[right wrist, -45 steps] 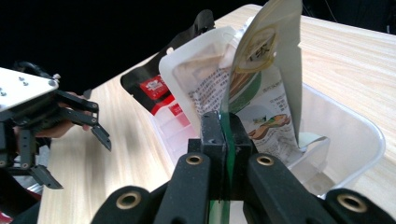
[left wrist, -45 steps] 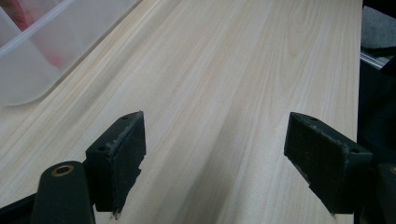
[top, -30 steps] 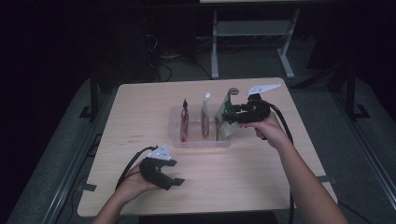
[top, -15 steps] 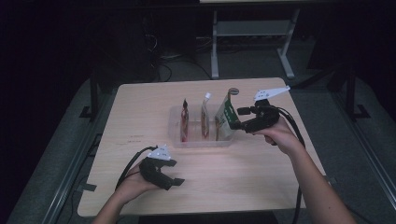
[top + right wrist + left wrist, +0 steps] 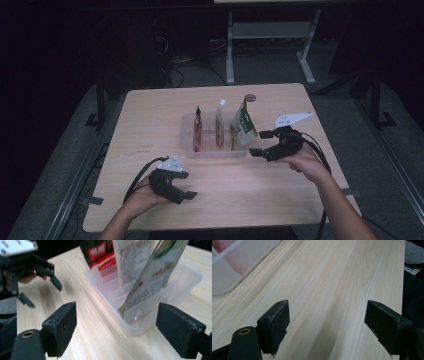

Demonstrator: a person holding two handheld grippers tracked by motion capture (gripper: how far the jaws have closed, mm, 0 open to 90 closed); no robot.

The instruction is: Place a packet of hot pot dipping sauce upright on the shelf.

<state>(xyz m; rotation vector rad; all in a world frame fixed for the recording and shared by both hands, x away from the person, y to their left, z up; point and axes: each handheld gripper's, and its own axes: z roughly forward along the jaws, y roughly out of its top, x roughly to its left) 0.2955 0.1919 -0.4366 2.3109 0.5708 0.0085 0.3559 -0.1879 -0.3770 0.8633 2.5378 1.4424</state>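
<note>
Where the high view looks down on the wooden table point(image 5: 150, 125), a clear plastic tray point(image 5: 186, 134) sits near its middle with 3 pouches upright in it: a red pouch point(image 5: 198, 131), a white pouch point(image 5: 219, 125) and a green pouch point(image 5: 243, 124) leaning at the right end. The right gripper point(image 5: 260, 142) hovers just beside the tray's right end, jaws wide and empty, having just been opening. The left gripper point(image 5: 186, 196) rests near the table's front edge, well apart from the tray, jaws spread and empty.

Left gripper view: both black jaws stand far apart over bare wood grain, nothing between them; a frosted corner of the tray point(image 5: 227, 272) shows at upper left.

Right gripper view: jaws parted wide with nothing gripped; the tray point(image 5: 150, 322) lies close ahead, the green pouch point(image 5: 160, 275) tilted in the nearest slot, printed text visible on the white pouch point(image 5: 132, 260), red pouch point(image 5: 98, 252) behind. The left gripper point(image 5: 40, 287) appears beyond, blurred.
</note>
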